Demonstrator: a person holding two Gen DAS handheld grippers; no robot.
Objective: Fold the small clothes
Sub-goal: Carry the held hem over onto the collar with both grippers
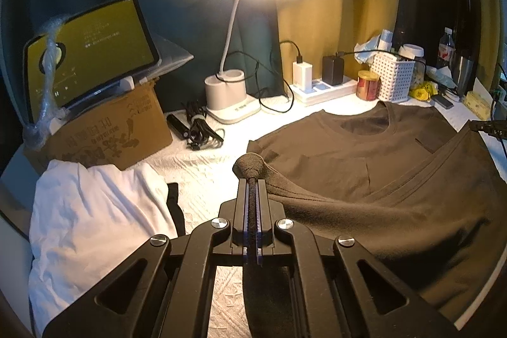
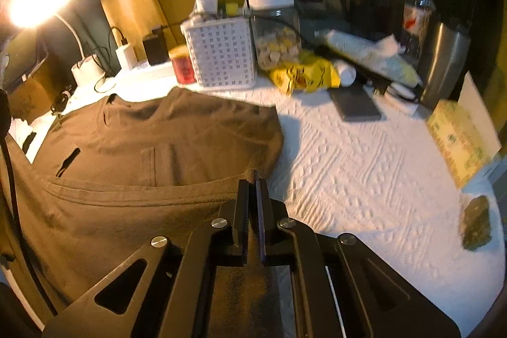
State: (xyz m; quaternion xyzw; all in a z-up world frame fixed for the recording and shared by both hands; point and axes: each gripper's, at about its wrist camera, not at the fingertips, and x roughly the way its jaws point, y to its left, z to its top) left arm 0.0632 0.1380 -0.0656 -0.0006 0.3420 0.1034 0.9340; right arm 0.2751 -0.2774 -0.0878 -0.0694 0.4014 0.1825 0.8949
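Left gripper [image 1: 252, 179]: jaws closed on a bunched fold of the shirt; a knob of cloth pokes out past the fingertips.
Right gripper [image 2: 252, 179]: jaws narrow, pinching the shirt's hem; a small tip of cloth shows between the fingertips.
Shirt [image 1: 364, 154]: dark brown, lying on the white cloth [image 2: 364, 173] with its neck opening toward the far side. The near part is lifted and drawn over the flat part, hem band running across. In the right wrist view its right edge ends near the middle of the surface.
White garment [image 1: 95, 211]: crumpled heap at near left, well apart from the shirt; a dark strip lies at its right edge, what it is cannot be told.
Box [image 1: 111, 129]: cardboard, far left, behind the white garment, with a lit tablet [image 1: 92, 53] leaning on top.
Lamp [image 1: 231, 94]: white, on, at the far edge; a cable bundle [image 1: 199, 129] lies left of its base.
Power strip [image 1: 323, 87]: far side, right of the lamp, with two chargers plugged in.
Basket [image 2: 221, 53]: white, perforated, just beyond the shirt's collar; a red can [image 2: 183, 65] stands at its left, a jar [image 2: 275, 30] at its right.
Yellow packet [image 2: 304, 75]: right of the basket, in front of the jar.
Bottle [image 2: 418, 11]: far right, beside a steel flask [image 2: 446, 59]; this area is blurred.
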